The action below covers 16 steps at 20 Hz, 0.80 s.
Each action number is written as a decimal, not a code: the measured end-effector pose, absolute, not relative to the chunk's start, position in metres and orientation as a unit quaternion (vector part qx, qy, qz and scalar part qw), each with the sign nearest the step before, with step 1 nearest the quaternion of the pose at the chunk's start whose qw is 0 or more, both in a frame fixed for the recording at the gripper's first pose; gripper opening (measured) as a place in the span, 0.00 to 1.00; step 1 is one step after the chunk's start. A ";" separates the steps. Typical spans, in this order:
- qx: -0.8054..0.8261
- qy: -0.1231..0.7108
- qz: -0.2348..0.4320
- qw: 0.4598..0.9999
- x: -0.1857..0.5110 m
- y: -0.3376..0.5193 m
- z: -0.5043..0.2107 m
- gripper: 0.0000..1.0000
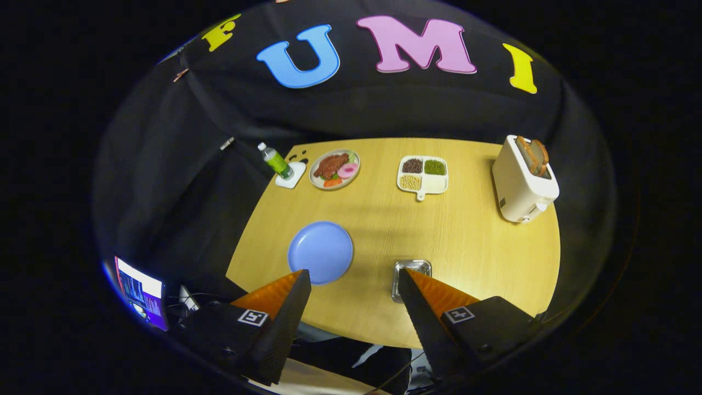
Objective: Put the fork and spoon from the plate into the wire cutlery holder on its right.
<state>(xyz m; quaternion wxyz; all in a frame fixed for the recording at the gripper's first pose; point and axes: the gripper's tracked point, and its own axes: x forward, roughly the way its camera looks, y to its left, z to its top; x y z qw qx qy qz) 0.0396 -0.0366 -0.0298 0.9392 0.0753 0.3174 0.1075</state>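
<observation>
Open tool (354,272) above table (466,236), between plate (320,252) and holder (411,277).

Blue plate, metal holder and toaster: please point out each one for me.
Blue plate (321,251): gripper view, on its bare middle.
Metal holder (412,267): gripper view, on its far rim, just beyond one of the open fingers.
Toaster (518,189): gripper view, on its white side.

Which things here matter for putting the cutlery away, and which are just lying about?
For the job: blue plate; metal cutlery holder to its right; gripper, jaws open and empty, just short of both.

Lying about: green bottle on a coaster; plate of food; divided dish of beans; toaster holding bread; screen.
</observation>
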 end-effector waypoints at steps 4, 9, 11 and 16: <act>0.095 0.193 0.076 0.974 0.049 -0.040 0.036 0.99; 0.074 0.066 0.030 0.995 0.039 -0.060 0.109 0.99; 0.065 0.023 0.021 0.997 0.034 -0.060 0.133 0.99; 0.053 -0.084 -0.011 0.995 0.022 -0.071 0.180 0.99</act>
